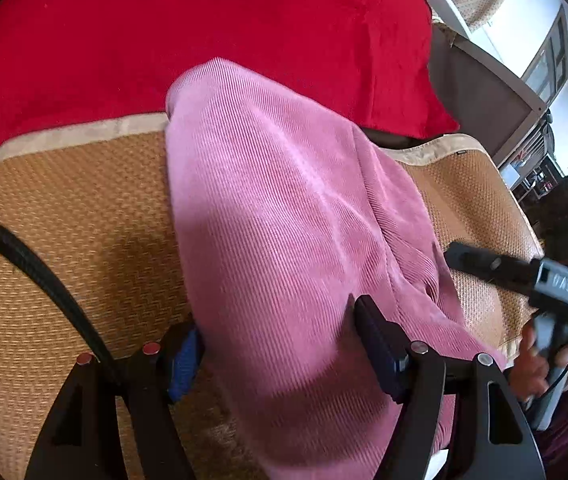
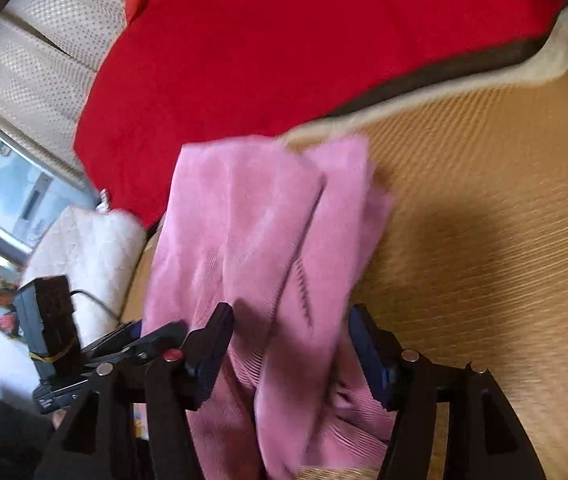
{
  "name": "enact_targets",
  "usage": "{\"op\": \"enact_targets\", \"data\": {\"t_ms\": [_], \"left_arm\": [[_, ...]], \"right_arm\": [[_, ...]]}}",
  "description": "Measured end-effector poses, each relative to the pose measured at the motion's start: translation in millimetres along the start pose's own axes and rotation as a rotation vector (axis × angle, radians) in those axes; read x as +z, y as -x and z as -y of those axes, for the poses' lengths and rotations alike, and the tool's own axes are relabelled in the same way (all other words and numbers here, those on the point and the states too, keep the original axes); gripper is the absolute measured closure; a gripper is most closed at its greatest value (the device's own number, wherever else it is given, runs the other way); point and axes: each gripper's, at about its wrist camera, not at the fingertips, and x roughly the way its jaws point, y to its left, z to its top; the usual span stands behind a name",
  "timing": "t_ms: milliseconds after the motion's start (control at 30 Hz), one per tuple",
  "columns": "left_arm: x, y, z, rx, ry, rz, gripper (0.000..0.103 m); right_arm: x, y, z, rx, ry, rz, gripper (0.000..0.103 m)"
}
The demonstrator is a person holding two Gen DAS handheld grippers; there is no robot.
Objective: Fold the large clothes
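In the left wrist view, the left gripper [image 1: 276, 344] stands with jaws spread around the near end of the pink garment [image 1: 284, 216], which lies on the woven mat [image 1: 76, 216] in front of the red blanket [image 1: 204, 32]. In the right wrist view, the right gripper [image 2: 289, 344] also has its jaws spread, with the pink garment [image 2: 260, 224] bunched between them on the mat [image 2: 483, 220].
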Motion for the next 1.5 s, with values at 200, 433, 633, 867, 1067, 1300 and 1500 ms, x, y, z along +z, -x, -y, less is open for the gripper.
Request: {"op": "enact_targets", "data": {"t_ms": [200, 433, 633, 867, 1067, 1300, 1500], "left_arm": [[-7.5, 31.9, 4.0, 0.064, -0.057, 0.095, 0.03], [-24.1, 18.5, 6.4, 0.166, -0.174, 0.063, 0.03], [-24.2, -4.9, 6.3, 0.174, -0.161, 0.03, 0.026], [-29.5, 33.4, 16.9, 0.197, -0.195, 0.113, 0.026], [-45.7, 51.4, 29.2, 0.293, -0.185, 0.17, 0.026], [-65.2, 13.5, 31.6, 0.375, -0.175, 0.081, 0.025], [-66.5, 61.0, 46.6, 0.445, -0.141, 0.186, 0.025]], "right_arm": [[10.0, 32.8, -28.1, -0.017, 0.111, 0.133, 0.05], [29.1, -34.4, -52.1, -0.057, 0.163, -0.017, 0.059], [28.6, -80.3, -43.9, -0.14, 0.158, -0.098, 0.06], [3.4, -8.8, -71.4, -0.107, 0.242, -0.036, 0.06], [-41.4, 24.4, -98.4, -0.09, 0.341, -0.028, 0.06], [-71.1, -41.4, -62.5, -0.168, 0.257, -0.173, 0.06], [-61.5, 15.1, -75.3, -0.148, 0.256, -0.102, 0.052]]}}
